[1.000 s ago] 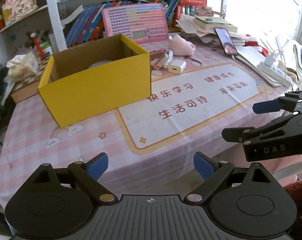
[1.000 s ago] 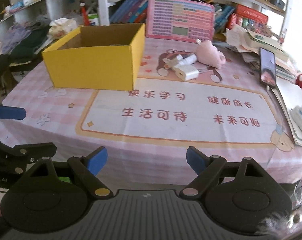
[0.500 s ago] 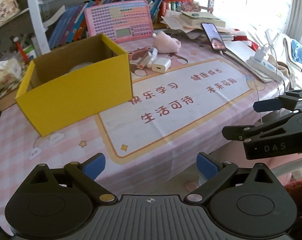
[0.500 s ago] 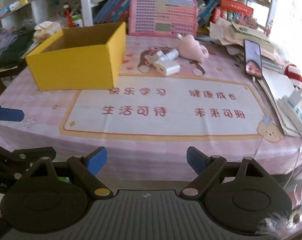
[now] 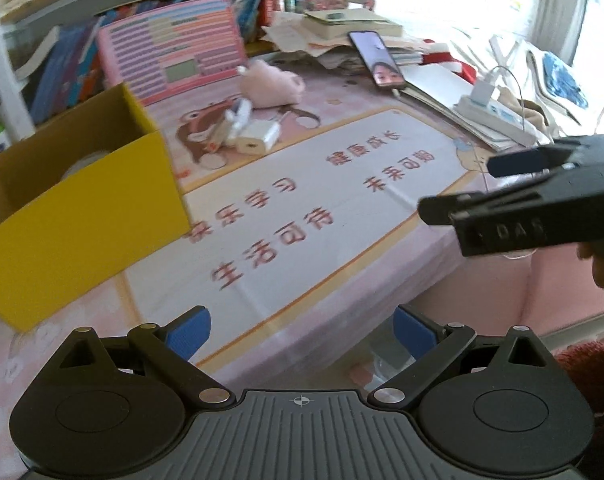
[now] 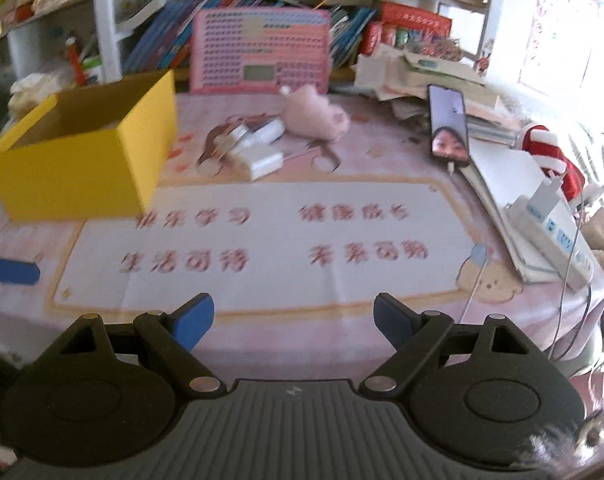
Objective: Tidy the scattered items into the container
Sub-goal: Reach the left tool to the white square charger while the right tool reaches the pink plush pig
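While nothing is held: both tools hover over the near edge of the table [image 6: 262,320], apparently heading for the clutter.
Left gripper [image 5: 302,330]: jaws spread wide and empty; they have just been opening, nothing between them.
Right gripper [image 6: 294,320]: jaws wide apart, empty.
Container: yellow box [image 6: 74,168], left of the frame in both views, open-topped.
Scattered items: white charger [image 6: 258,158], a smaller white plug [image 6: 268,132] and a pink plush toy [image 6: 314,116], clustered upper centre, just right of the box.
Risk: the chargers lie touching, so a grab could pinch two or nudge one away; both tools converging on one small cluster could collide.
Left view only: something pale and round inside the box [image 5: 84,162], and the right gripper at right.
Right view only: the phone's [image 6: 448,126] trailing cable [image 6: 474,292], a snag hazard at lower right.
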Action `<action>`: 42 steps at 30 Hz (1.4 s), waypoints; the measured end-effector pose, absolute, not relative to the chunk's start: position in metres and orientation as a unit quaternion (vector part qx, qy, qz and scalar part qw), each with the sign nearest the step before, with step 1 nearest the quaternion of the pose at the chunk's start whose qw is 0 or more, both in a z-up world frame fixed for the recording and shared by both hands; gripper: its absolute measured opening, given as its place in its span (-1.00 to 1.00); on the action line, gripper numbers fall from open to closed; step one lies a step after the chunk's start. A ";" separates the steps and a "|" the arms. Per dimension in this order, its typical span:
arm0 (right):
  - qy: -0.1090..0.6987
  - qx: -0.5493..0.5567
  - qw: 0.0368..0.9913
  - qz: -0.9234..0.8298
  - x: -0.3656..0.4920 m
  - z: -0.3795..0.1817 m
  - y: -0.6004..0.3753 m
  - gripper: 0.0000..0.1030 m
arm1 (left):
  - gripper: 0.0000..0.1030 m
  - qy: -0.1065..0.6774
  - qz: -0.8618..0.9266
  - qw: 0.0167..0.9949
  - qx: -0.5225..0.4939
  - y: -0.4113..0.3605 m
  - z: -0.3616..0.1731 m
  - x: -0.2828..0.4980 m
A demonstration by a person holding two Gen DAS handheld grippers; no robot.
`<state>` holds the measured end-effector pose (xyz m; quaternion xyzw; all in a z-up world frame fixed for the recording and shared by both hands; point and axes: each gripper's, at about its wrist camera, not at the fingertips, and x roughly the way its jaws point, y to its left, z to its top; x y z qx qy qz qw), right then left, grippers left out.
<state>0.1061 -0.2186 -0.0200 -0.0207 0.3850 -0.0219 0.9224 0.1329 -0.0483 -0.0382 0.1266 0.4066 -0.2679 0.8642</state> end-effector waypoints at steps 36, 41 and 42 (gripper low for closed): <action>0.384 -0.026 0.920 0.074 0.321 -0.025 -0.295 0.69 | 0.91 0.397 -0.094 0.913 0.012 -0.159 -0.061 0.319; 0.393 -0.029 0.915 0.086 0.341 -0.034 -0.295 0.69 | 0.88 0.388 -0.079 0.918 0.012 -0.170 -0.066 0.333; 0.395 -0.030 0.914 0.089 0.345 -0.036 -0.295 0.69 | 0.83 0.388 -0.074 0.919 0.008 -0.170 -0.068 0.338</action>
